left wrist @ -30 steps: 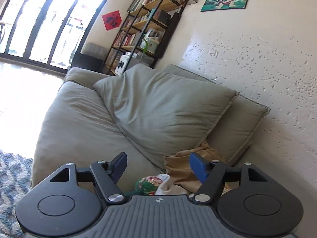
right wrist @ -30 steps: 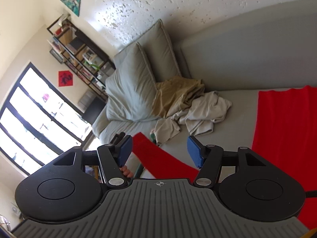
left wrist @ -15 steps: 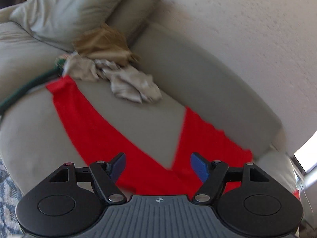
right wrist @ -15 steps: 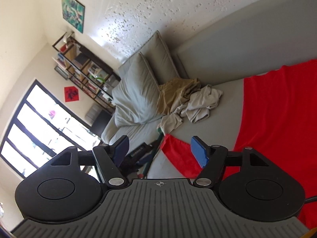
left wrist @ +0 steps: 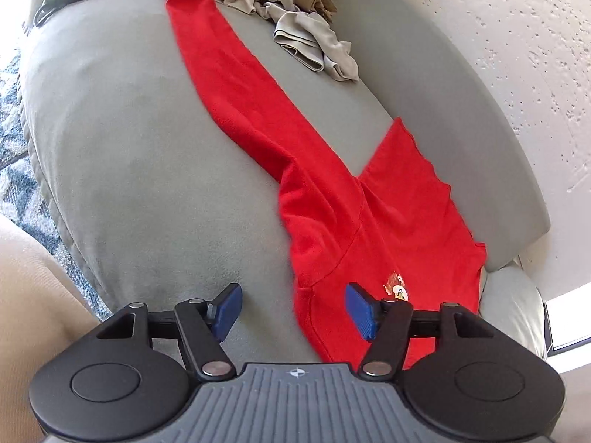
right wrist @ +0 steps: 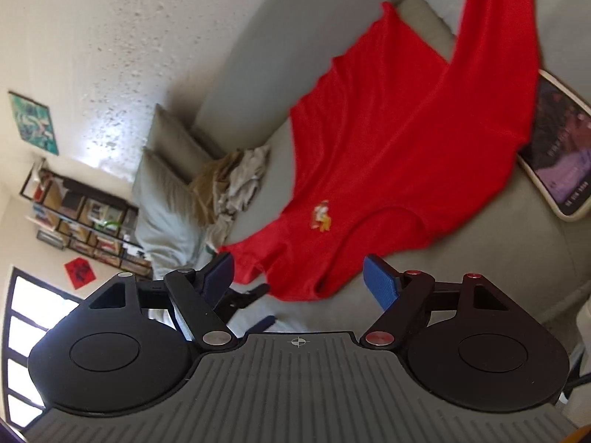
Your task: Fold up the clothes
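Ahead of both tools, a grey sofa [left wrist: 155, 170] carries the spread red shirt [left wrist: 332, 199]. Left tool [left wrist: 293, 308], jaws just narrowing yet apart, hovers at its shoulder, gripping nothing. Right tool [right wrist: 298, 277] gapes wide and empty near the collar.
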Demonstrator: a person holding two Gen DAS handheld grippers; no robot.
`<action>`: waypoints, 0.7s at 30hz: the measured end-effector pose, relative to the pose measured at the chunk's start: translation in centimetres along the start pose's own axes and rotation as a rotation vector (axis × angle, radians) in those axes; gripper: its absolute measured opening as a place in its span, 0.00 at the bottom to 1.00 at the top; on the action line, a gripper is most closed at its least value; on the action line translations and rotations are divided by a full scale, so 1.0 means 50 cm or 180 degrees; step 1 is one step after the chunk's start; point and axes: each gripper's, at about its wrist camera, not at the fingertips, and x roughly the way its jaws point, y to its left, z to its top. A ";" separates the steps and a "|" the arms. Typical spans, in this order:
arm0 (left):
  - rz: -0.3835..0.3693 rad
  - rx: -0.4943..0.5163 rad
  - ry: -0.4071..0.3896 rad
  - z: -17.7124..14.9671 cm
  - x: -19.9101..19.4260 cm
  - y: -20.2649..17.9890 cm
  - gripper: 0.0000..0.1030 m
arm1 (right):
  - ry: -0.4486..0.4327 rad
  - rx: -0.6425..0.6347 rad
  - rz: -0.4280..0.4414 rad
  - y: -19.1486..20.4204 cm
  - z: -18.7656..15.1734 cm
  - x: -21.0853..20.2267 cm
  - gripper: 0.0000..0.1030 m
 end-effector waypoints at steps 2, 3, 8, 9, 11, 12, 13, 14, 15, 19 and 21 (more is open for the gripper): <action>-0.0021 -0.0078 -0.0030 0.003 0.001 -0.001 0.58 | -0.0015 -0.0015 -0.0250 -0.019 -0.005 -0.001 0.76; -0.0024 -0.0096 -0.0041 0.004 0.003 -0.003 0.58 | -0.0025 -0.0048 -0.0357 -0.022 -0.006 -0.003 0.76; -0.0040 0.0048 -0.0078 0.022 0.023 -0.038 0.45 | -0.0031 0.0006 -0.0633 -0.051 -0.002 -0.008 0.76; -0.0073 0.0074 -0.0064 0.026 0.031 -0.044 0.32 | -0.0024 0.0048 -0.0629 -0.058 -0.001 -0.008 0.76; -0.0033 0.0043 0.0048 0.027 0.054 -0.044 0.24 | -0.0015 0.0118 -0.0622 -0.070 0.000 -0.011 0.76; -0.0007 0.0020 0.0042 0.025 0.060 -0.042 0.13 | -0.0013 0.0143 -0.0623 -0.076 0.000 -0.013 0.76; 0.0007 -0.0009 0.0014 0.023 0.057 -0.039 0.08 | -0.0015 0.0144 -0.0630 -0.077 0.000 -0.014 0.76; 0.0020 -0.0037 -0.0015 0.021 0.053 -0.037 0.08 | -0.0023 0.0141 -0.0636 -0.078 0.001 -0.016 0.76; 0.0009 -0.0042 -0.0064 0.015 0.037 -0.036 0.06 | -0.0032 0.0139 -0.0642 -0.079 0.002 -0.018 0.76; 0.0071 0.0309 -0.0292 -0.026 -0.025 -0.059 0.06 | -0.0104 0.0161 -0.0679 -0.088 0.010 -0.028 0.76; 0.0256 0.0483 -0.0242 -0.044 -0.026 -0.068 0.06 | -0.0126 0.0163 -0.0740 -0.093 0.016 -0.024 0.76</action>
